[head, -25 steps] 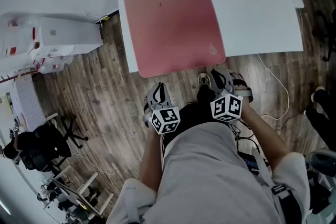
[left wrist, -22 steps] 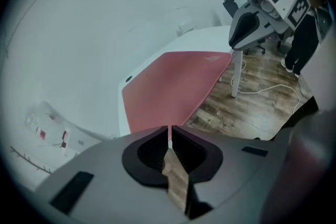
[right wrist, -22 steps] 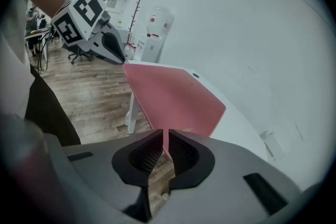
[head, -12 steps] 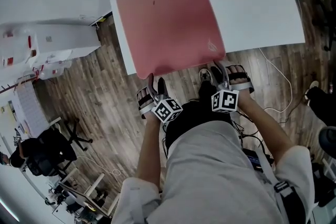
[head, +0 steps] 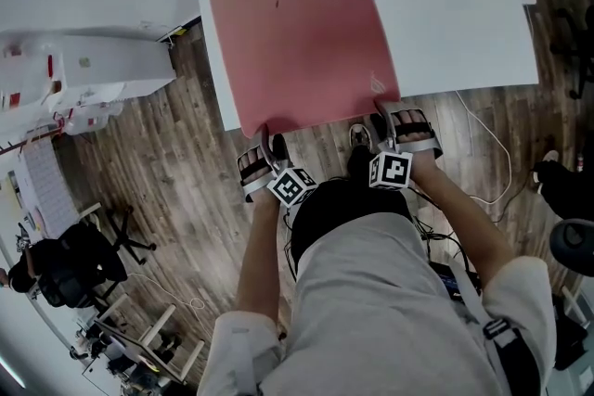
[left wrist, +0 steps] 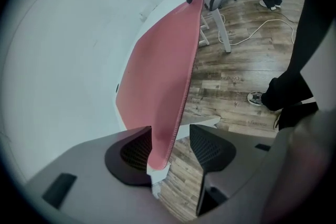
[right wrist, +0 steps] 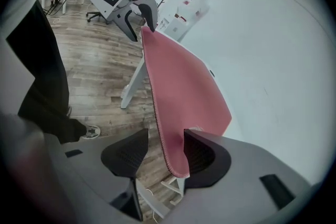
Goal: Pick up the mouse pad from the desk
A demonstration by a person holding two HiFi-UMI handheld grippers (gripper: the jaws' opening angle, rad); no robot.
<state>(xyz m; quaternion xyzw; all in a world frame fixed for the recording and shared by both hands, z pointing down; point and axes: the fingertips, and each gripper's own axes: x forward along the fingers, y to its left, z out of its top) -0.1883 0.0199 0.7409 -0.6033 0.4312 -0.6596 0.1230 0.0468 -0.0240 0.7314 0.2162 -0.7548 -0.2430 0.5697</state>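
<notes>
The mouse pad [head: 297, 32] is seen lying on the white desk [head: 455, 5] with its near edge overhanging the front. Its two near corners are straddled by the left gripper [head: 270, 145] and the right gripper [head: 380, 120], each with jaws apart, the pad's edge against one jaw and clear of the other. It is judged thin, light and limp, probably prone to sagging, so a pinch at both corners is favoured.

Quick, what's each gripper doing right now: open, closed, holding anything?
Left gripper: open, jaws apart around the near edge of the mouse pad, not clamped.
Right gripper: open, jaws apart around the same edge, not clamped.
</notes>
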